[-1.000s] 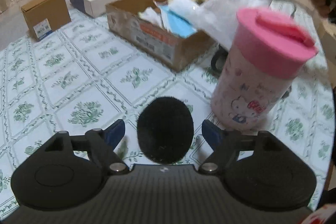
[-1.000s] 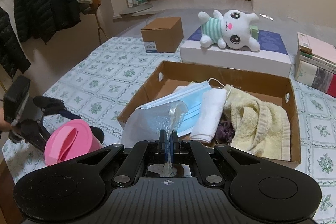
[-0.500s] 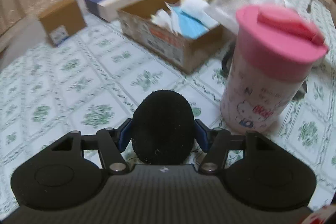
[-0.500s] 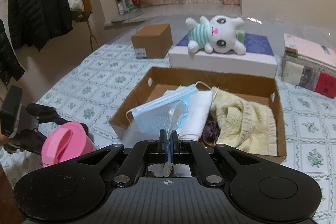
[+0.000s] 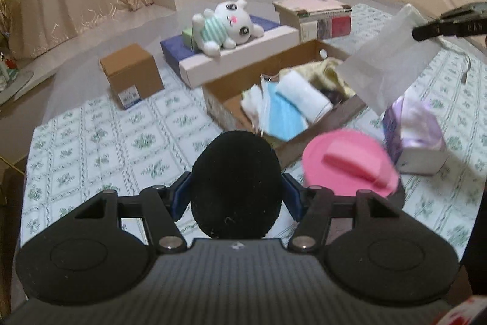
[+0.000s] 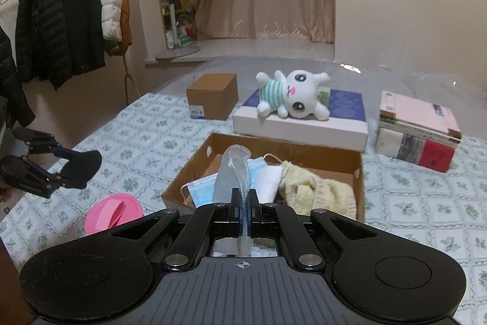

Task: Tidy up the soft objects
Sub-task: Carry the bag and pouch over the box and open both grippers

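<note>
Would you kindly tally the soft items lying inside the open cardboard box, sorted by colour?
Blue: 1, the face mask
White: 1, the folded cloth
Yellow: 1, the towel
Dark purple: 1, a small fuzzy item, mostly hidden
Total: 4 in the cardboard box; crumpled white material at one end is too unclear to count.

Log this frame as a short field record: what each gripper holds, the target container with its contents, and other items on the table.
left gripper: shut on a black fuzzy pad
right gripper: shut on a translucent plastic bag
container: open cardboard box on the patterned tablecloth
box contents: blue face mask, white cloth, yellow towel
nearby: pink-lidded cup, tissue box
background: plush toy lying on a flat white box, small brown carton, book stack
</note>
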Demonstrator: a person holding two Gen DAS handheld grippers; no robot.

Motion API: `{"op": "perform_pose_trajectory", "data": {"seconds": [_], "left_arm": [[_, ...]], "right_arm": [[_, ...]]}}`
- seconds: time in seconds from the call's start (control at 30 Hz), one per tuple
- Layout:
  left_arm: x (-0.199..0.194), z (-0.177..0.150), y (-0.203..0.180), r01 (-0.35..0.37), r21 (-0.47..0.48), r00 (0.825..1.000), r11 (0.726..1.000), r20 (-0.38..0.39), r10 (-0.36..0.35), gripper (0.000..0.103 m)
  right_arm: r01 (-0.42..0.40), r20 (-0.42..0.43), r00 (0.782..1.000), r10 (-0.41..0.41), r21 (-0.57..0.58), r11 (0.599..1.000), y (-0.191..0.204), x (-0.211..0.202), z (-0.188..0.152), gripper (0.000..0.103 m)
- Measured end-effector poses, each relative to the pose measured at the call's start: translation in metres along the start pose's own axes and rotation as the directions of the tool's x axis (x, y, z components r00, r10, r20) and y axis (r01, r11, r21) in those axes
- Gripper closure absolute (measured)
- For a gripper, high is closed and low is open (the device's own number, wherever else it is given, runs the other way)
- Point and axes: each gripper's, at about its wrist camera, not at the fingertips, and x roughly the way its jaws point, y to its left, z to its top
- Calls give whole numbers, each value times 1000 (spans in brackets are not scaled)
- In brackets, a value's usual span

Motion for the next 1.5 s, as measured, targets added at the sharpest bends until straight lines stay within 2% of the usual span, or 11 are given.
{"op": "perform_pose_trajectory", "data": {"seconds": [0.37,0.53,0.73,0.9,1.17,1.2,1.23,1.27,1.3,1.33,1.5], "left_arm": [[14,60,-21,28,-1,999,1000,14,-28,44],[48,88,-26,40,1,999,999,-5,-40,44],[94,112,-31,58,9,998,998,-35,-58,44],[131,120,-37,84,21,994,996,-70,-82,44],[176,123,-43,115,19,987,993,-112,-112,44],[180,123,-43,116,15,987,993,-114,-113,44],[184,124,-43,117,11,987,993,-117,-115,44],[187,124,-44,119,4,986,993,-118,-118,43],[190,124,-44,122,-1,985,993,-120,-121,43],[193,124,-45,126,-3,985,992,-123,-125,43],[204,126,-54,129,10,982,992,-141,-126,42]], "right_arm": [[30,17,999,-30,-14,999,-25,-2,18,101],[22,-11,1000,-22,23,1000,-41,35,44,101],[-90,-50,993,104,230,969,-70,102,59,101],[-52,-126,988,90,277,959,-96,154,45,101],[16,-196,981,12,143,990,-127,183,29,99],[21,-189,982,5,138,990,-131,183,28,94],[30,-175,985,-5,143,989,-135,181,28,75],[45,-154,988,-21,156,987,-140,176,27,43],[53,-127,991,-32,172,984,-144,172,27,30],[57,-91,995,-40,189,980,-147,167,26,24],[58,-42,998,-50,234,971,-155,142,19,24]]}}
